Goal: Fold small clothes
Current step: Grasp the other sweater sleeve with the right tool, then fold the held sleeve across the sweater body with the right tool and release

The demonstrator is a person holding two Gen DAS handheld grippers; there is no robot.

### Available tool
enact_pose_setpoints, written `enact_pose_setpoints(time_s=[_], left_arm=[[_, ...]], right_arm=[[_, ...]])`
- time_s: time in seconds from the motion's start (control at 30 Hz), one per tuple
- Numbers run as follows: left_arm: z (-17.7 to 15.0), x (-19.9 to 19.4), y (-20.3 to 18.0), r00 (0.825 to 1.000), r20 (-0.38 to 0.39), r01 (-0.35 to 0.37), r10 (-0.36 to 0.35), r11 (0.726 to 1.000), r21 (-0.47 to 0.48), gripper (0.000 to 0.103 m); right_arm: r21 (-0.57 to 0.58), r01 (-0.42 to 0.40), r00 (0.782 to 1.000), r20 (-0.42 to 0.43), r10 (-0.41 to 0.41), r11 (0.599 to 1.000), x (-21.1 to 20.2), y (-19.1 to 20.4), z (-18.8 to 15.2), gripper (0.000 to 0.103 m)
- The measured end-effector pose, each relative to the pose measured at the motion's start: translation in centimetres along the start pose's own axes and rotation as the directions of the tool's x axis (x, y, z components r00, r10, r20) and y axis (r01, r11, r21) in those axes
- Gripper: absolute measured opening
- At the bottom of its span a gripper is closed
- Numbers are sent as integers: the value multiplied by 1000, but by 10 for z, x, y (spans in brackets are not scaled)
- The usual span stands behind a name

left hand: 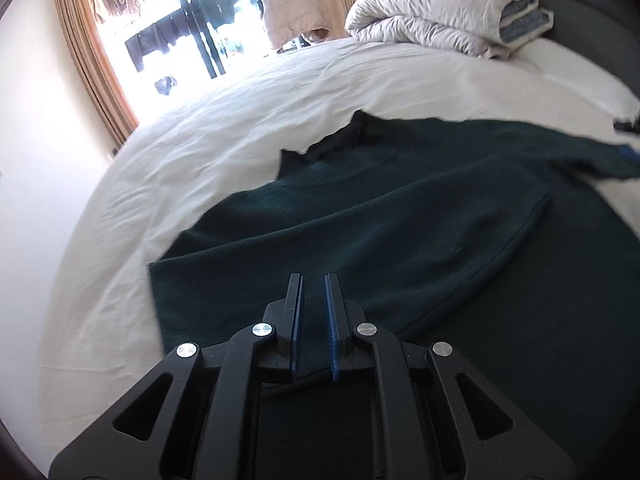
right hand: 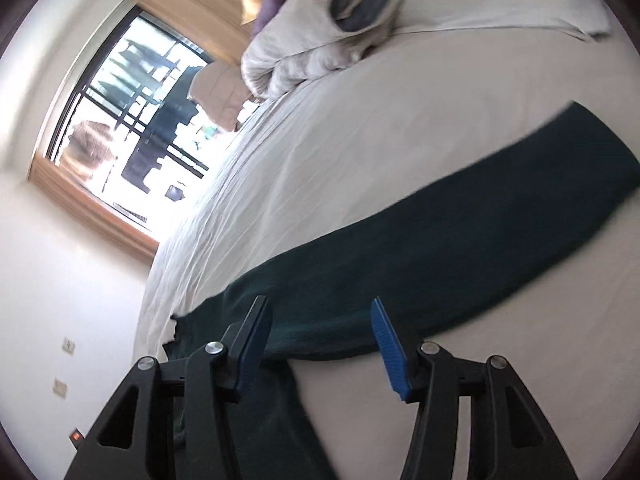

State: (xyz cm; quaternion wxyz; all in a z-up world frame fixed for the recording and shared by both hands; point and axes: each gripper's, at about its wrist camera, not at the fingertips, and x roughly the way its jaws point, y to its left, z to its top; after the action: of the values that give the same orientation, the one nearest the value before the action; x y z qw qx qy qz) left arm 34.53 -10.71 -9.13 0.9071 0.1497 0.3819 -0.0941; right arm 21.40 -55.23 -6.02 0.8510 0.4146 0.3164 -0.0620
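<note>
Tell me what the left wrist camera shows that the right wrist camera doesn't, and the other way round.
Only the left wrist view shows the left gripper, nearly shut over the dark green garment, and the garment's jagged upper edge.

Only the right wrist view shows the right gripper, jaws apart above a long strip of the garment, plus wall sockets.

Both show the white bed sheet, the folded duvet and the window.

The dark green garment [left hand: 400, 220] looks like soft, matt knit cloth; the bed [left hand: 240, 128] sheet is smooth white cotton, perhaps; fingers [right hand: 386, 344] carry ribbed blue pads.
</note>
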Motion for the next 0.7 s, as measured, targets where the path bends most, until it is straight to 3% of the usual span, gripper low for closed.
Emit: enact_pose_setpoints(time_s=[0.13, 0.33, 0.43, 0.7], left_arm=[[9, 14, -16, 994, -47, 93, -97, 993, -78, 10], [13, 30, -41, 984, -95, 140, -151, 983, -121, 10], [12, 32, -46, 981, -103, 150, -163, 981, -123, 10], [13, 32, -58, 967, -108, 210, -230, 963, -172, 10]], right_arm=[[186, 18, 998, 59, -30, 982, -37, -72, 20, 56], [407, -1, 994, 104, -45, 913, -55, -143, 32, 52], [496, -48, 988, 149, -31, 867, -68, -165, 38, 51], [581, -142, 972, 233, 3, 802, -57, -189, 62, 51]])
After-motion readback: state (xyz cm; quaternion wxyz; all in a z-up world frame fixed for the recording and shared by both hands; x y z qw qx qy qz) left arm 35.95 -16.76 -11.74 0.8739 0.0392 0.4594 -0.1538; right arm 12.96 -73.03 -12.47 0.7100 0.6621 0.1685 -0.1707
